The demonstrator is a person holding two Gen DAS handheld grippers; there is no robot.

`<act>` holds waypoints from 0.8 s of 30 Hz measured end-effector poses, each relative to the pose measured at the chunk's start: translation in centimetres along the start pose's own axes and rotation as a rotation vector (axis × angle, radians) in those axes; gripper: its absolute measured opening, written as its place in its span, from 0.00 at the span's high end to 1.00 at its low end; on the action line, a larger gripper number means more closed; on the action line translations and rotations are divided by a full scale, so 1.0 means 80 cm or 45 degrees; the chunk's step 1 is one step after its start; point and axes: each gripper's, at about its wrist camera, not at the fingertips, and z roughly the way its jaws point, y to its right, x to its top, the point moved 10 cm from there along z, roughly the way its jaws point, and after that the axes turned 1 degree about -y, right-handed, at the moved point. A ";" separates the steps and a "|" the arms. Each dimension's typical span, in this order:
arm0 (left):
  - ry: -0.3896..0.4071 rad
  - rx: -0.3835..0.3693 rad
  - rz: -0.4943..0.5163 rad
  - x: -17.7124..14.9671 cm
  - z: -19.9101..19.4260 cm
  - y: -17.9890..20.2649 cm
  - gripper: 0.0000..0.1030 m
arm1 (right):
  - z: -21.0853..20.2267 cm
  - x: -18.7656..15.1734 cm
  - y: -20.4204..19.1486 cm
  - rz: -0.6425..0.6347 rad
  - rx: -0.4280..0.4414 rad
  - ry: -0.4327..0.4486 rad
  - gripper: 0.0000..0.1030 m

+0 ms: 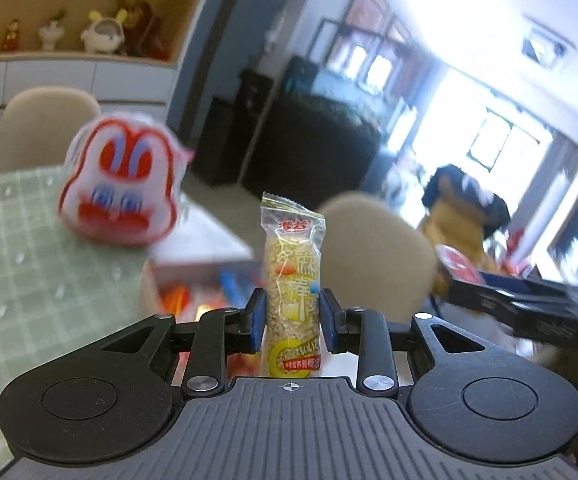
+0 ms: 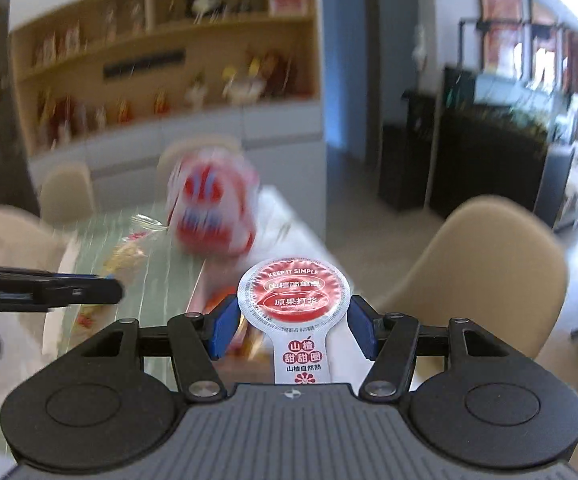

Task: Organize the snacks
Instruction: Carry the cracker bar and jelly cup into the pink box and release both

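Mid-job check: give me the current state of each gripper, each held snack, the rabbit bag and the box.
left gripper: shut on the sesame bar.
sesame bar: upright between the pads, lifted.
right gripper: shut on the hawthorn snack.
hawthorn snack: held, red seal facing the camera.
rabbit bag: standing on the green tablecloth.
snack box: open, snacks inside.

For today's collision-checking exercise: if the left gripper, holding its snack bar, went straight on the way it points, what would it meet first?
Probably the beige chair back straight beyond the left gripper and its snack bar; depth is unclear, so it may pass just above.
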 end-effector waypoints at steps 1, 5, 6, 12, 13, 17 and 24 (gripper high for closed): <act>-0.002 0.004 -0.034 0.010 0.017 0.001 0.68 | -0.001 0.014 0.007 -0.007 -0.010 0.033 0.42; -0.025 0.035 -0.115 0.030 0.086 0.002 0.68 | 0.010 0.041 0.027 -0.058 0.005 0.088 0.42; -0.025 0.038 -0.128 0.029 0.100 0.002 0.68 | 0.016 0.042 0.031 -0.071 0.009 0.086 0.42; -0.195 0.125 -0.263 -0.024 0.205 -0.025 0.68 | 0.057 0.015 0.064 -0.062 0.015 0.003 0.42; -0.257 0.149 -0.293 -0.039 0.222 -0.035 0.68 | 0.064 0.009 0.071 -0.060 0.010 -0.016 0.42; -0.363 0.209 -0.322 -0.091 0.251 -0.056 0.66 | 0.088 -0.016 0.103 -0.050 -0.017 -0.094 0.42; -0.130 0.282 -0.227 -0.065 0.216 -0.056 0.62 | 0.136 -0.044 0.122 0.061 0.030 -0.205 0.42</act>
